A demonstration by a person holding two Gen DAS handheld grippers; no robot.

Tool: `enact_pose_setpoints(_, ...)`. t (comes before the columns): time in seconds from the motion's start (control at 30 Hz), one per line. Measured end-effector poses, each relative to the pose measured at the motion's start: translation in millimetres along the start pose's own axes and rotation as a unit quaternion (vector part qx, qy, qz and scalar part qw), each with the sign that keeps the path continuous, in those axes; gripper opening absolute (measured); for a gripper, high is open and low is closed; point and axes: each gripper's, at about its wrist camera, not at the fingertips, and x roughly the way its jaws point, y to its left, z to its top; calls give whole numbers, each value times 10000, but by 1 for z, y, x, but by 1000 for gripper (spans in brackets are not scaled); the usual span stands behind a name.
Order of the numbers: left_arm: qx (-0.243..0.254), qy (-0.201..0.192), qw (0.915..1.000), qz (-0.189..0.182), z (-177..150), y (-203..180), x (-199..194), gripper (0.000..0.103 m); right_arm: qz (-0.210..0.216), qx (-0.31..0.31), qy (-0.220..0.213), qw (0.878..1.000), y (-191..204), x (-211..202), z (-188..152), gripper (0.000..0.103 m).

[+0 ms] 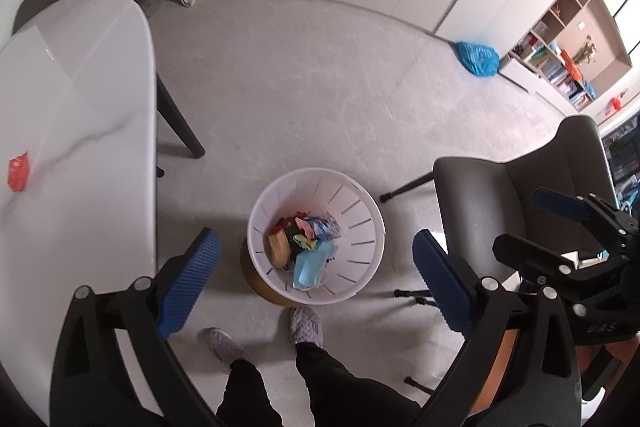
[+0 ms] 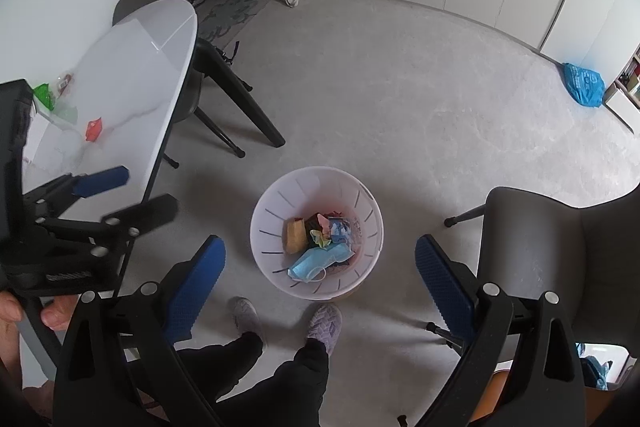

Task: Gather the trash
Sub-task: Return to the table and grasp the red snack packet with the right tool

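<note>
Trash sits in one white bin (image 1: 362, 227); one red wrapper (image 1: 18, 171) on table; both claws (image 1: 316, 279) (image 2: 320, 285) spread, empty.

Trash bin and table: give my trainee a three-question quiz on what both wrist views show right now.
1. True or false: the left gripper holds a piece of trash.
2. Which lies topmost in the white bin? A) a blue face mask B) a banana peel C) a glass bottle
3. Fill in: the red wrapper lies on the white ____.

Key
1. False; both the left gripper and the right gripper are open and empty above the bin.
2. A, the blue face mask.
3. Table; a green wrapper lies there too.
</note>
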Motion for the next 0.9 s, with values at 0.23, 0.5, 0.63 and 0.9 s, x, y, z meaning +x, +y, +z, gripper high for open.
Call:
enact_pose_setpoints(0.23,-155,-354,9991,156,-2,27,-34,95,-35,-77,-88,9999,19,-8,4,97)
enact_pose_setpoints(0.5,-742,-655,9938,503,-15,94,-67,95,58,-391,-168,9991,67,-9,15,100)
enact_pose_setpoints(0.63,-1066,-772,9876,851,-21,140,-79,95,161,-596,-176,9979,98,-3,24,100)
enact_pose_setpoints(0.9,-1879,-799,9695,1355,-27,236,-86,95,504,-1102,-117,9926,174,18,49,100)
